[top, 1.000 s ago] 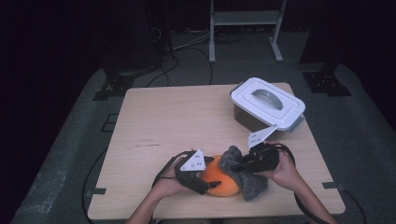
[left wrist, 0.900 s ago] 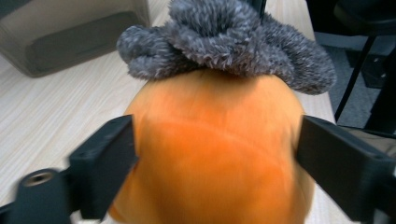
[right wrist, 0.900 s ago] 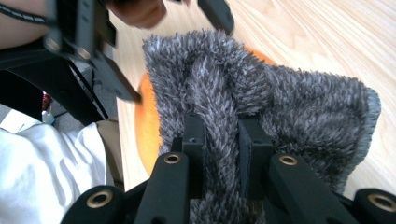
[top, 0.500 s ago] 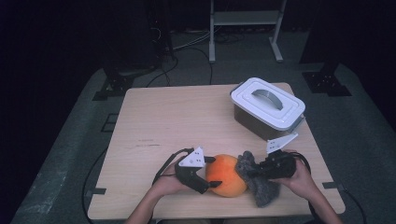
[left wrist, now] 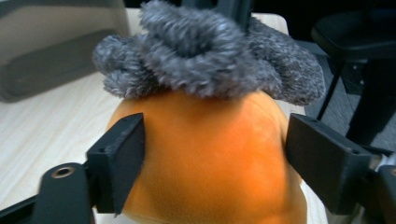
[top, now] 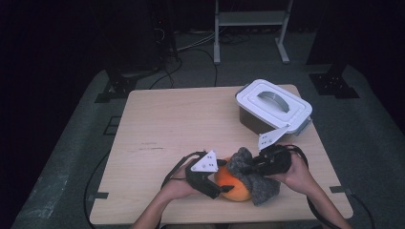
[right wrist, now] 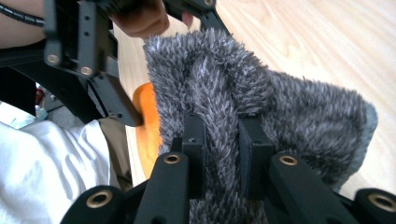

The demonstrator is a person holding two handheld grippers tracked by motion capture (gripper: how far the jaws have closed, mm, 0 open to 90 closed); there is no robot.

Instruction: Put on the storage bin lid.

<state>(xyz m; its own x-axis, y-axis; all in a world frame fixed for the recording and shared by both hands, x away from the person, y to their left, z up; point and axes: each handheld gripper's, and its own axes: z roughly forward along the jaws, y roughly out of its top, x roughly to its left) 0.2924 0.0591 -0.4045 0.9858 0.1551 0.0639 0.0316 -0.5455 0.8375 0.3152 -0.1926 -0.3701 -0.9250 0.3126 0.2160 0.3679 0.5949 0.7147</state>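
Note:
An orange ball-shaped soft object (top: 232, 185) (left wrist: 205, 154) (right wrist: 147, 123) rests near the table's front edge. My left gripper (top: 217, 183) (left wrist: 212, 163) is shut on it, one jaw pressed on each side. A fuzzy grey cloth (top: 253, 177) (left wrist: 210, 56) (right wrist: 261, 102) drapes over the top and right side of the orange object. My right gripper (top: 255, 168) (right wrist: 219, 154) is shut on a fold of this cloth, its jaws pinching the grey pile just right of the orange object.
A brown tub with a white handled lid (top: 273, 106) stands at the table's back right. The wooden table (top: 176, 129) stretches bare to the left and back. Cables trail off the front edge. Black stands and a white frame sit on the floor beyond.
My right gripper has shifted with the grey cloth, first right and down, then back up over the orange object. The left gripper has kept its hold on the orange object.

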